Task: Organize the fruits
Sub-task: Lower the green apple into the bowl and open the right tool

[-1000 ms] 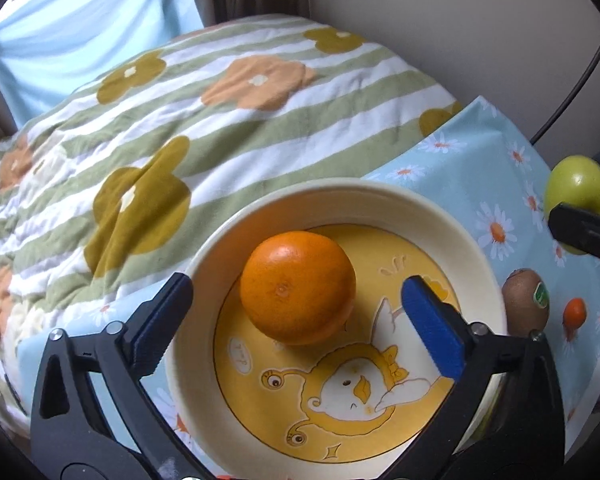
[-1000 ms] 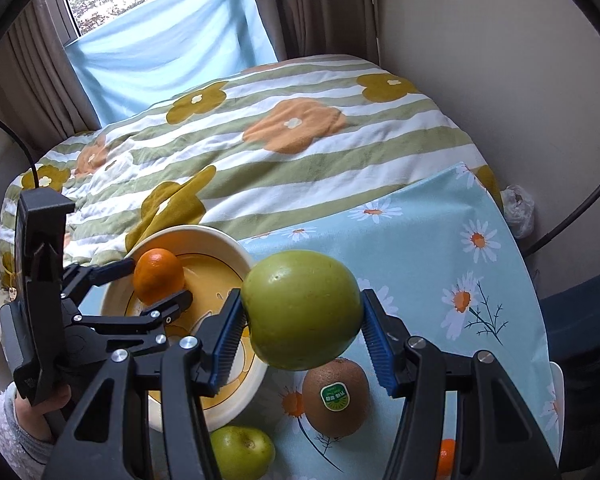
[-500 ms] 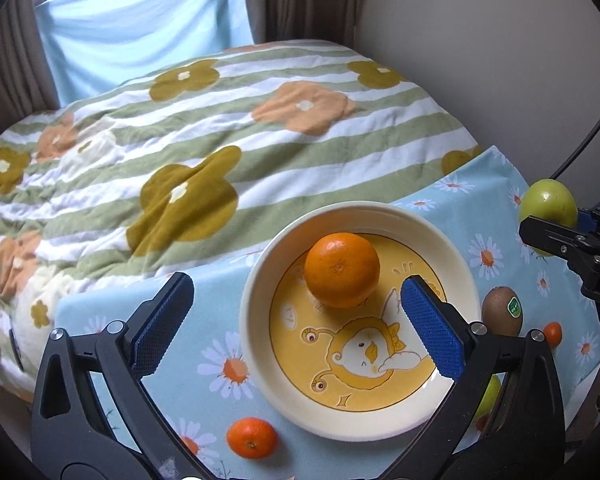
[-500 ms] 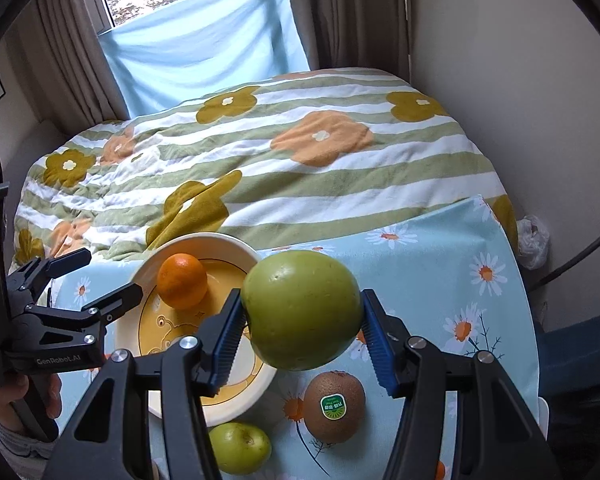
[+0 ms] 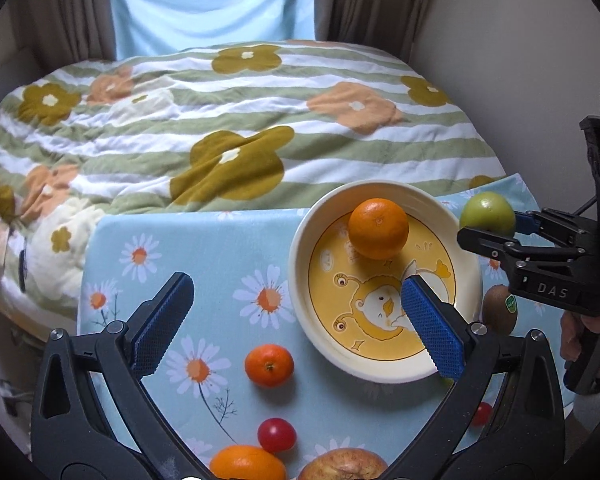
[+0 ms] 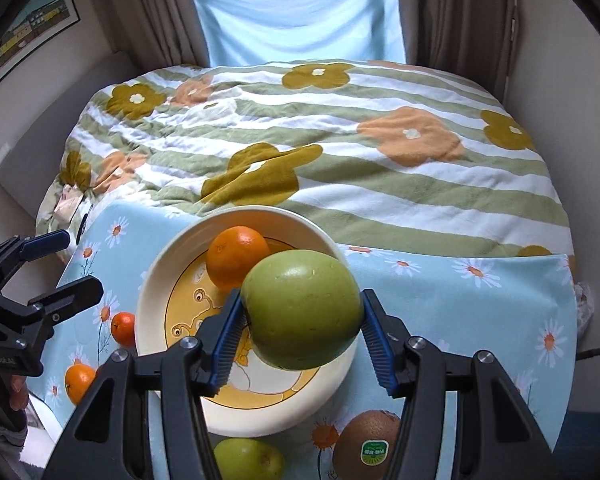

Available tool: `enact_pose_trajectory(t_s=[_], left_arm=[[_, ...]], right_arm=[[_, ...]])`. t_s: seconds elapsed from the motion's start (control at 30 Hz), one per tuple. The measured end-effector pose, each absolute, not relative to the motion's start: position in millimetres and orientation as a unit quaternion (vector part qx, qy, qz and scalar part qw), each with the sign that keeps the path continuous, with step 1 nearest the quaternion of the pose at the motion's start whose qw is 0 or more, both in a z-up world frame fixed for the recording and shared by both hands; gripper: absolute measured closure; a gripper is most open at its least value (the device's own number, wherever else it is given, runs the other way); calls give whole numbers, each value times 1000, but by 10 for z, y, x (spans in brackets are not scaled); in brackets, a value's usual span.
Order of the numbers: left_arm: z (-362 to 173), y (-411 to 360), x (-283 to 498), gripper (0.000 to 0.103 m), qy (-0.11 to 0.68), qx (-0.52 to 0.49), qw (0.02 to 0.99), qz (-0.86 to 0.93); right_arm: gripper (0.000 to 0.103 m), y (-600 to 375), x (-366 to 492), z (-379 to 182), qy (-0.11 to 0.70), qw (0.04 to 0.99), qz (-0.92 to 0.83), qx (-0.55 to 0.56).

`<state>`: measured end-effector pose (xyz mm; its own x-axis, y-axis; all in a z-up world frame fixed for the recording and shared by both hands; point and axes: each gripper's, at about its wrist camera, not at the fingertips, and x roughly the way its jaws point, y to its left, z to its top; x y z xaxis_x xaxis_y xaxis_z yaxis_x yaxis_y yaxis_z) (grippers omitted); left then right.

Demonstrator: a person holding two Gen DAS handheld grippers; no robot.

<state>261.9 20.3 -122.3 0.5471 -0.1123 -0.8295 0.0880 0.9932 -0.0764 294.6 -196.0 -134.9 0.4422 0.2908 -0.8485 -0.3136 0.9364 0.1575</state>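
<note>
Since the earlier frames the left gripper has been drawn back from over the bowl, its jaws wide apart and empty, while the green apple has been carried across until it hangs above the bowl's near side, beside the orange already lying inside. Clamped between the partly closed jaws of the right gripper, the apple appears ready to be lowered and released, leaving the kiwi and the small mandarin on the daisy cloth to be gathered.

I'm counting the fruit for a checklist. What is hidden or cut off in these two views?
- Left wrist view: apple and orange cut by the bottom edge.
- Left wrist view: small red fruit mostly behind a gripper finger.
- Right wrist view: green apple, clamped in the right gripper, hides part of the bowl.
</note>
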Motion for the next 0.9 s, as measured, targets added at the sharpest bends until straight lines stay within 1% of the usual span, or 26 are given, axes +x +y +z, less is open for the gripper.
enact_pose_trajectory(t_s=[0.37, 0.67, 0.73, 0.77, 0.8, 0.83, 0.87, 0.9], left_arm=[[-1440, 269, 2452, 0, 484, -43, 874, -20], [-1500, 319, 2450, 0, 484, -53, 873, -4], [-1481, 321, 2454, 0, 482, -54, 874, -1], [-1475, 320, 2450, 0, 482, -54, 875, 0], [-1470, 324, 2451, 0, 482, -54, 875, 0], [-1466, 326, 2447, 0, 481, -54, 875, 2], [-1460, 327, 2439, 0, 481, -53, 875, 3], [-1450, 328, 2431, 0, 481, -53, 875, 4]], right_arm=[[50, -1731, 3131, -1788, 513, 826, 221, -83], [50, -1700, 3126, -1891, 510, 820, 230, -122], [49, -1676, 3103, -1889, 505, 821, 230, -136], [43, -1669, 3084, -1870, 498, 824, 232, -141], [33, -1659, 3069, -1844, 491, 826, 236, -142], [27, -1647, 3054, -1825, 486, 828, 239, -144], [9, -1634, 3036, -1810, 483, 830, 237, -149], [0, -1633, 3022, -1798, 480, 831, 236, -153]])
